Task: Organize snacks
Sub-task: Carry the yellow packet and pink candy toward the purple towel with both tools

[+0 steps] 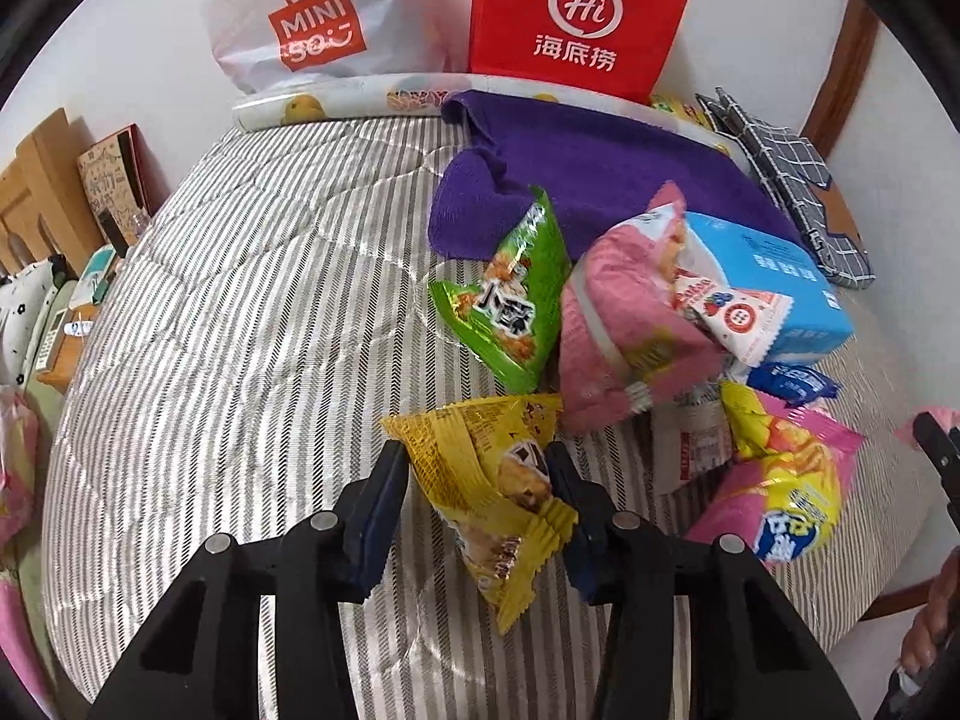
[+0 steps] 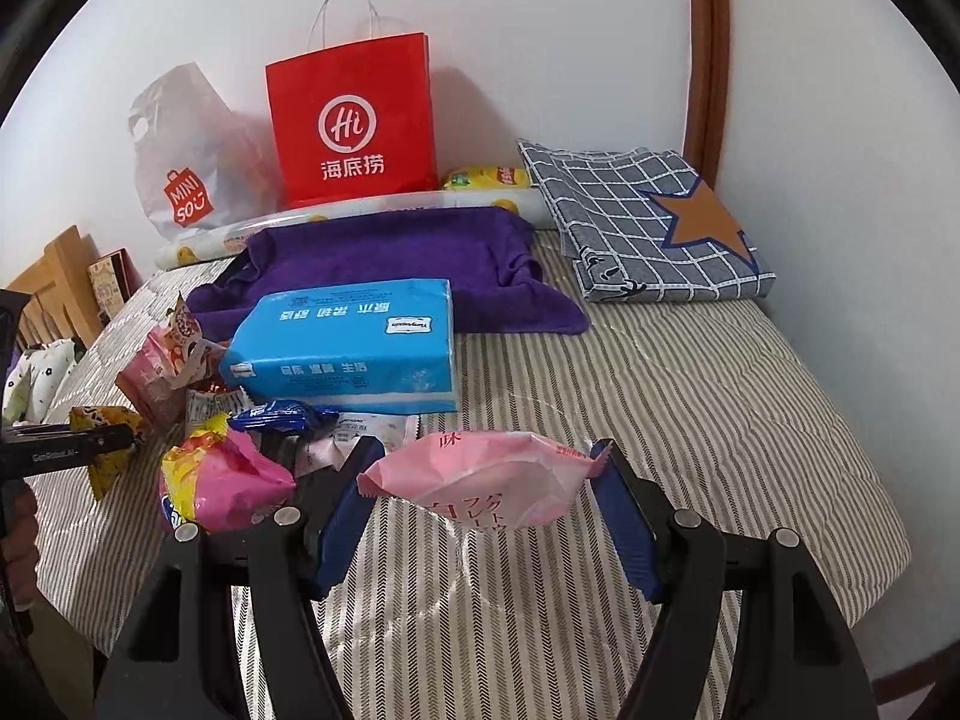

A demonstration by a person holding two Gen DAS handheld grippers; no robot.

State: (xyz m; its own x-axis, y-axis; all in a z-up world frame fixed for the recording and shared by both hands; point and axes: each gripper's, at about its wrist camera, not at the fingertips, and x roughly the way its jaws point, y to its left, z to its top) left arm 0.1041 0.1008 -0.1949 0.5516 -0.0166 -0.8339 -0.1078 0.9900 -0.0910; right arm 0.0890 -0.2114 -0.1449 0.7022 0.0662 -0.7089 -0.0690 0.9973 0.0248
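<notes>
A heap of snack packets (image 1: pixel 660 348) lies on the bed (image 1: pixel 240 300), with a tissue pack (image 2: pixel 348 348) on its far side. Behind that lies a towel (image 2: pixel 390 252). Two bags (image 2: pixel 354 120) stand against the wall, a folded cloth (image 2: pixel 648 222) to their right.

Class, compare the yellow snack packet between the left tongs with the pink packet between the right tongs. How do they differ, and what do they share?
The yellow snack packet is puffy and printed with food pictures; the pink packet looks flatter, mostly plain with red lettering. The yellow one runs lengthwise along the left tongs; the pink one spans crosswise between the right tongs. Both are sealed, crimped-edge wrappers over the striped bedcover.
</notes>
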